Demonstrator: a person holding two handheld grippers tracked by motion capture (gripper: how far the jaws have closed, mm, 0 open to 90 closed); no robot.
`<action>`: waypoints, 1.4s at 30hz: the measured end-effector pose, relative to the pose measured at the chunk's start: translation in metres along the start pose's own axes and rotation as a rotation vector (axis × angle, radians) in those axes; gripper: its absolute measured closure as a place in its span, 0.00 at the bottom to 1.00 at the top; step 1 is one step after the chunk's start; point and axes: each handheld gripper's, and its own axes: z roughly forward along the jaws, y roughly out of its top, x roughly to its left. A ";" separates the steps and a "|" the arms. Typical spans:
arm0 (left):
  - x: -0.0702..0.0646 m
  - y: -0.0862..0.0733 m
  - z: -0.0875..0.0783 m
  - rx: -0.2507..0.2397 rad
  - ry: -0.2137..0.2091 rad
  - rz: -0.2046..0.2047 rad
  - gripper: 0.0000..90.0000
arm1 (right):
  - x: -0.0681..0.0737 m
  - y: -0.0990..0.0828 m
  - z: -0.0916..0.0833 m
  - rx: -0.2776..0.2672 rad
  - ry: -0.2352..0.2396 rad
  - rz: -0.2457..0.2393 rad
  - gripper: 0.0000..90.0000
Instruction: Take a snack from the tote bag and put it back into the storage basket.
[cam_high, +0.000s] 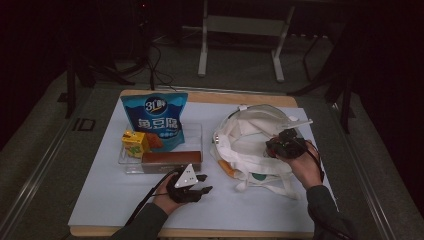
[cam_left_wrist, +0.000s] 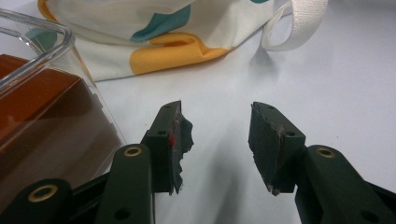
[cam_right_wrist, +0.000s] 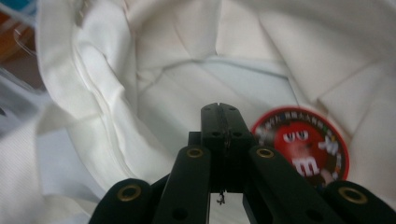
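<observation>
Tote bag (cam_high: 252, 145) lies open-mouthed on the tabletop (cam_high: 110, 195), just right of the clear tray (cam_high: 197, 131), and the right hand-held gripper (cam_high: 281, 144) is poised over the bag's mouth. Its jaws are pressed flat together, nothing between them. In the right gripper view, a round red candy tin (cam_right_wrist: 303, 147) lies on the bag's white lining just beside the shut jaws; whether they touch it I cannot tell. The left hand-held gripper (cam_high: 202, 184) sits low over the tabletop in front of the bag, near the tray's corner, jaws about half open with only bare tabletop between the pads (cam_left_wrist: 275, 144). It holds nothing and touches neither bag nor tray. The bag's strap (cam_left_wrist: 299, 25) loops just beyond it.
</observation>
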 end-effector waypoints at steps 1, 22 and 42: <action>0.000 0.000 0.000 0.000 0.001 0.001 0.61 | -0.001 -0.003 0.001 0.005 -0.004 -0.002 1.00; 0.000 0.000 0.000 0.004 -0.001 0.003 0.61 | -0.008 -0.038 0.013 0.089 -0.083 -0.019 1.00; 0.000 0.000 0.000 0.004 -0.002 0.003 0.61 | -0.006 -0.019 0.039 0.133 -0.111 -0.038 1.00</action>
